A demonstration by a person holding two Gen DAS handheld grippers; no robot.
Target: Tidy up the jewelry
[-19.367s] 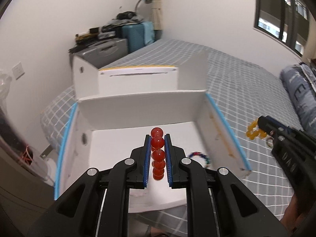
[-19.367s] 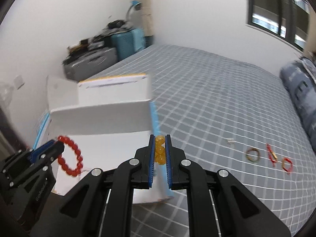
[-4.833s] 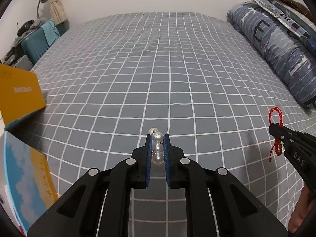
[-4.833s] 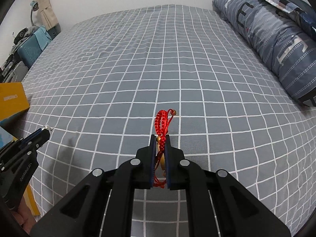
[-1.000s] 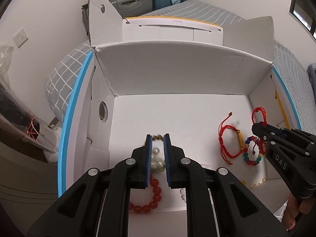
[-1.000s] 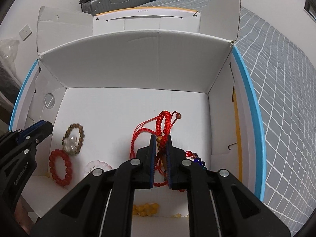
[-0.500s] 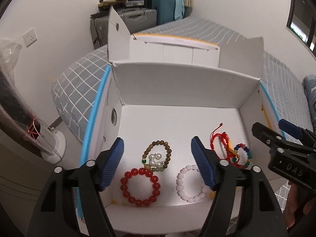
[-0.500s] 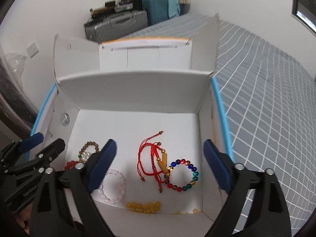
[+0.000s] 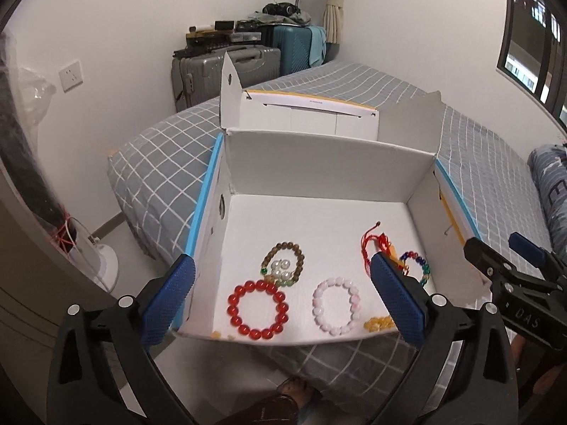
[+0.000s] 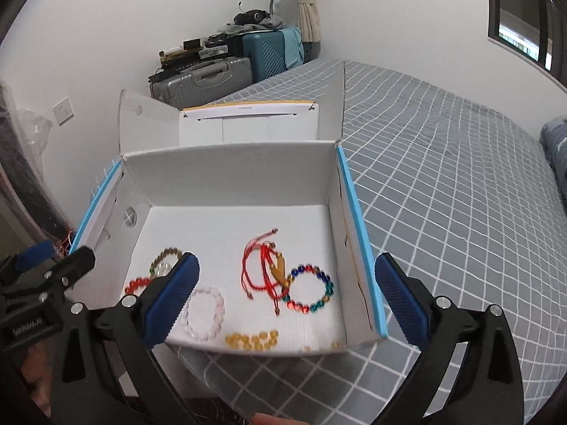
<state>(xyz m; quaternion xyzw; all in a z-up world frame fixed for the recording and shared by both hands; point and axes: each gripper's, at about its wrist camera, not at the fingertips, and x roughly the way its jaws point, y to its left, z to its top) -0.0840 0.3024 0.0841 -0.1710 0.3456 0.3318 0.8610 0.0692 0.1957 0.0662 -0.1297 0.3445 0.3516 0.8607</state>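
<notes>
step: release into box (image 9: pixel 333 173) | left gripper (image 9: pixel 283 297): jaws opening, nothing between | right gripper (image 10: pixel 287 297): jaws opening, empty | advice: withdraw upward, clear of lower-frame bracelets

My box (image 9: pixel 329 163) sits on the bed (image 9: pixel 489 177). Inside it, bead bracelets (image 9: pixel 257 310) lie left, cord bracelets (image 10: pixel 262 269) right; another strand (image 10: pixel 251 340), perhaps loose beads, nearest me.

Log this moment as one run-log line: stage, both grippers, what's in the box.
stage: drop-off done | left gripper: opening, empty | right gripper: opening, empty | box: red string bracelet, pearl piece, other bracelets inside
</notes>
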